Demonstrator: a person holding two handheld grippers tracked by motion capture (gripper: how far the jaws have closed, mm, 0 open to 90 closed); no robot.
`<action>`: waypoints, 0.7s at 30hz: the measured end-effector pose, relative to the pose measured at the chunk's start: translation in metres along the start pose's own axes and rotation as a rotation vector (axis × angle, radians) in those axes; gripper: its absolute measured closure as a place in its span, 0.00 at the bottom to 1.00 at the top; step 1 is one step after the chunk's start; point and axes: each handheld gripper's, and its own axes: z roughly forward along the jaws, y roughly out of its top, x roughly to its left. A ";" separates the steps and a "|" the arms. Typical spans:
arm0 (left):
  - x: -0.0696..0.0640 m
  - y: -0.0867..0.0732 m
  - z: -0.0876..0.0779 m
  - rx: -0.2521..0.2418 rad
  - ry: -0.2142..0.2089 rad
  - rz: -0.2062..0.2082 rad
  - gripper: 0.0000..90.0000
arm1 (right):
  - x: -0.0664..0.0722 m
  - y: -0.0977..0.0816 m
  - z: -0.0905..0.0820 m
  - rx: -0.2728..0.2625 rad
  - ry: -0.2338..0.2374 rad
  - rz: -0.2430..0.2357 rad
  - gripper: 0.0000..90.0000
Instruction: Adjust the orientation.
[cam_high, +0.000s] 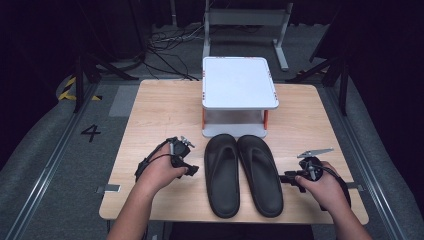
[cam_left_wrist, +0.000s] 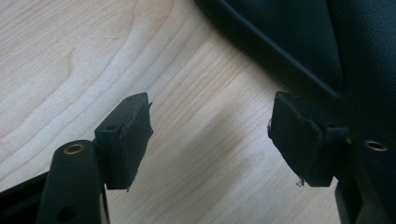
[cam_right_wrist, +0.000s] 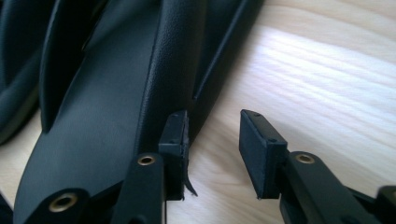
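Two matte black flip-flops (cam_high: 243, 173) side by side, left gripper (cam_high: 191, 170) fingers spread, right gripper (cam_high: 286, 177) fingers parted, grasping nothing.

Wooden table (cam_high: 150, 115) with two black sandals (cam_high: 243, 172), white stand (cam_high: 239, 82).

A black numeral "4" (cam_high: 91, 133) stands on the grey floor (cam_high: 60, 165) left of the table.

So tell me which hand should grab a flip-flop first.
Probably the right. The right gripper has one jaw over the edge of the right flip-flop, the rim partly between its jaws. The left gripper, open, has bare table between its jaws, beside the left flip-flop.
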 end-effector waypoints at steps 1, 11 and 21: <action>0.000 0.001 0.001 0.001 0.001 0.003 0.34 | 0.002 0.000 0.001 0.001 0.008 0.003 0.69; -0.006 0.005 0.017 0.015 -0.015 0.042 0.35 | 0.020 0.000 0.011 0.014 0.081 -0.006 0.70; 0.002 0.012 -0.002 -0.053 -0.011 0.024 0.32 | 0.020 0.003 -0.005 -0.085 -0.003 -0.038 0.56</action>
